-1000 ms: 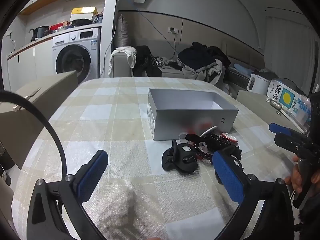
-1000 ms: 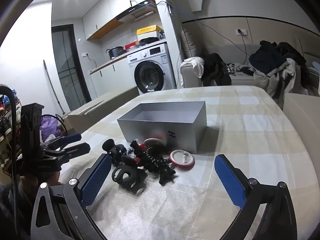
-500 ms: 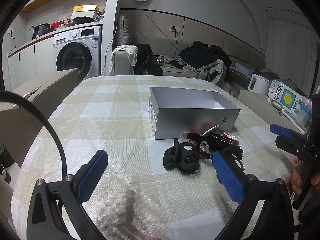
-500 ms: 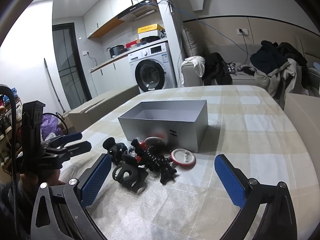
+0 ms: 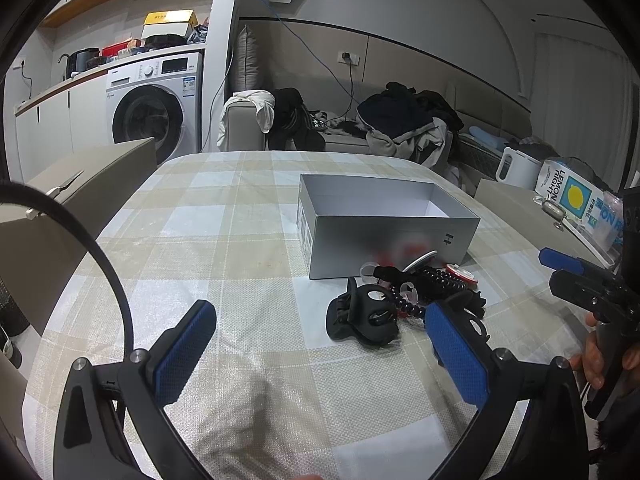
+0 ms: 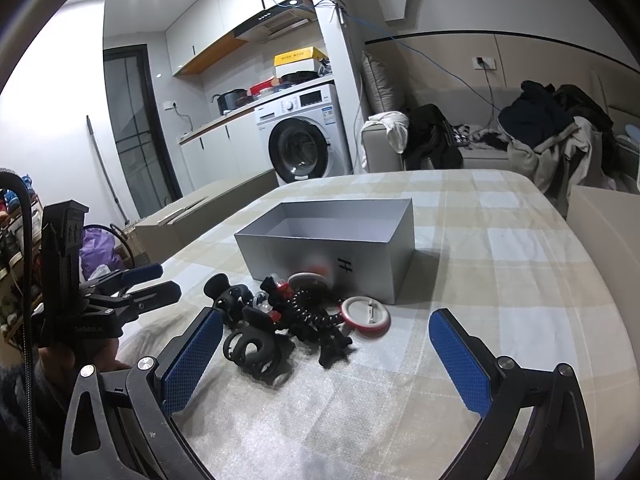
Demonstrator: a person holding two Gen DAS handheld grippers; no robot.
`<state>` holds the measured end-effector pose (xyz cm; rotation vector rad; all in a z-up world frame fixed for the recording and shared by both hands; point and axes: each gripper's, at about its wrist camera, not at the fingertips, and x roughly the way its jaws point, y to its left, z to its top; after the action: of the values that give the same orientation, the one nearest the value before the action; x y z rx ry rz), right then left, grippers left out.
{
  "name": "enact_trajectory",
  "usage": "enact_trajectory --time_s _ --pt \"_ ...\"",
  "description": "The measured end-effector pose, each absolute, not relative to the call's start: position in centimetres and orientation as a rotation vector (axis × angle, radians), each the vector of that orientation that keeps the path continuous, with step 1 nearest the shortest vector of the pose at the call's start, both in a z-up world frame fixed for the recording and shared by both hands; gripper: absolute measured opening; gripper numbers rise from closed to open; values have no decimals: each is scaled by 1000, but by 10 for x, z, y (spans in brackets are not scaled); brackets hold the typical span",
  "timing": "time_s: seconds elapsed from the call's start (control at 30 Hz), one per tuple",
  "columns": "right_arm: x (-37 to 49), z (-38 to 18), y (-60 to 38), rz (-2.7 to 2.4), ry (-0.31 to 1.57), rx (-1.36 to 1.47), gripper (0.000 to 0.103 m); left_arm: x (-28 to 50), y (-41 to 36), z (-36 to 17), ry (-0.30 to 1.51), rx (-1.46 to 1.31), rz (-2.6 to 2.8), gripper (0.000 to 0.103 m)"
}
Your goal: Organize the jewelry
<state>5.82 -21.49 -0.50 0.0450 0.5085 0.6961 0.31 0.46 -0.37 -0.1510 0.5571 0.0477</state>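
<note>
A heap of accessories lies on the checked tablecloth in front of an open silver box (image 5: pixel 384 224) (image 6: pixel 332 248). It holds black claw hair clips (image 5: pixel 360 316) (image 6: pixel 252 352), a black spiral hair tie (image 5: pixel 440 280) (image 6: pixel 308 312) and a round red-rimmed badge (image 6: pixel 366 314) (image 5: pixel 462 272). My left gripper (image 5: pixel 320 352) is open and empty, just short of the heap. My right gripper (image 6: pixel 326 360) is open and empty, its left pad beside the clips. Each gripper shows in the other's view, the right (image 5: pixel 576 276) and the left (image 6: pixel 132 292).
The table (image 5: pixel 224 240) carries a beige block (image 5: pixel 60 216) at its left edge and another (image 6: pixel 604 224) at its right. A white kettle (image 5: pixel 516 168) and a lemon-print bag (image 5: pixel 572 196) sit at the far right. A washing machine (image 5: pixel 152 108) and a clothes-strewn sofa (image 5: pixel 400 128) stand behind.
Both grippers have drifted slightly; the views shift a little. The heap and box have not moved, and both grippers stay open.
</note>
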Motion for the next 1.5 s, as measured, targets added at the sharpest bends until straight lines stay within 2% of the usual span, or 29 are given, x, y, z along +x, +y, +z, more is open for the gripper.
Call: enact_trajectory --time_s 1.5 --pt "67 -3 -207 614 570 27 103 9 2 -2 577 -147 62 102"
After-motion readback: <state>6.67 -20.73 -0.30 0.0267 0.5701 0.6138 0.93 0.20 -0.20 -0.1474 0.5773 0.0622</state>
